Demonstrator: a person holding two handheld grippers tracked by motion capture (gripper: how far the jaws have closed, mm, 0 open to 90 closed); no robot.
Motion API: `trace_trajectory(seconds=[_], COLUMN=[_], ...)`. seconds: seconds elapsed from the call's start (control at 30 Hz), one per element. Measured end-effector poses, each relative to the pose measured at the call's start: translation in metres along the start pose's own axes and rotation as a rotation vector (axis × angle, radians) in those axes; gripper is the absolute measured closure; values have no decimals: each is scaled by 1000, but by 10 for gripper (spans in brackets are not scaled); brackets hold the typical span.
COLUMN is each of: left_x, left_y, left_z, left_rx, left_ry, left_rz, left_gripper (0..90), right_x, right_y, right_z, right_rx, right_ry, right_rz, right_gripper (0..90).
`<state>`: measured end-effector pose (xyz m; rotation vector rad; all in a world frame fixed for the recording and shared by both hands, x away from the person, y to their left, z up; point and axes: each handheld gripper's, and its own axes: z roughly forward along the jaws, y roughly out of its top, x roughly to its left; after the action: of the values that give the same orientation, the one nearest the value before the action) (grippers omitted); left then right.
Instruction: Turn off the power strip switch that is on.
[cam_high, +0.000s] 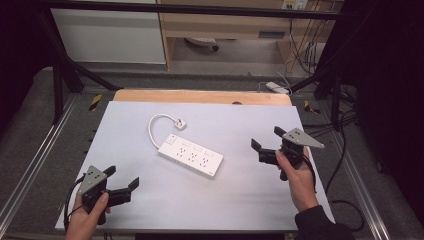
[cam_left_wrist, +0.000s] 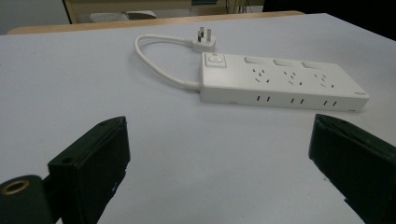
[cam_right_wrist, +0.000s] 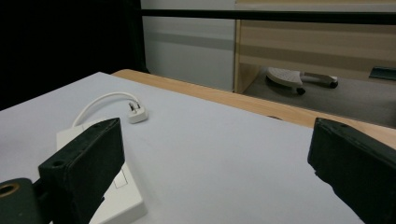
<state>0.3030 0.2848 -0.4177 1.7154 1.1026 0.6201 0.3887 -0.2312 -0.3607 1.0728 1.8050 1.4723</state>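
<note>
A white power strip (cam_high: 191, 155) lies flat at the middle of the pale table (cam_high: 150, 200), with a red switch at one end and three sockets on top. Its short white cable (cam_high: 152, 127) loops back to a plug (cam_high: 180, 123) resting on the table. My left gripper (cam_high: 121, 180) hovers open near the front left corner, pointing at the power strip (cam_left_wrist: 280, 81) and plug (cam_left_wrist: 204, 41). Off to the strip's right is my right gripper (cam_high: 267, 138), open and empty; its view has the power strip (cam_right_wrist: 119, 196) behind its left jaw and the plug (cam_right_wrist: 137, 113) farther off.
A wooden strip (cam_high: 200, 96) runs along the table's far edge. Beyond it stand a white cabinet (cam_high: 107, 35) and a wooden shelf unit (cam_high: 225, 25). Black frame bars (cam_high: 190, 8) cross overhead, and cables (cam_high: 305, 50) hang at the back right.
</note>
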Motion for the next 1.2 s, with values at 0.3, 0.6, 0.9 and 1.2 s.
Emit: trace_trajectory(seconds=[0.3, 0.6, 0.9, 1.2], left_x=[0, -1, -1, -2], left_y=[0, 0, 0, 0], left_z=[0, 0, 0, 1], left_rx=[1, 2, 3, 7], left_ry=[-1, -2, -3, -5], left_rz=[2, 2, 5, 14], left_gripper=[54, 54, 54, 54], right_x=[-15, -18, -11, 6], right_y=[-23, -46, -76, -96], right_z=[-27, -44, -39, -14], right_rx=[-50, -48, 21, 126], right_ry=[-85, -99, -34, 75], right_rz=[5, -29, -45, -49], right_gripper=[23, 18, 22, 25])
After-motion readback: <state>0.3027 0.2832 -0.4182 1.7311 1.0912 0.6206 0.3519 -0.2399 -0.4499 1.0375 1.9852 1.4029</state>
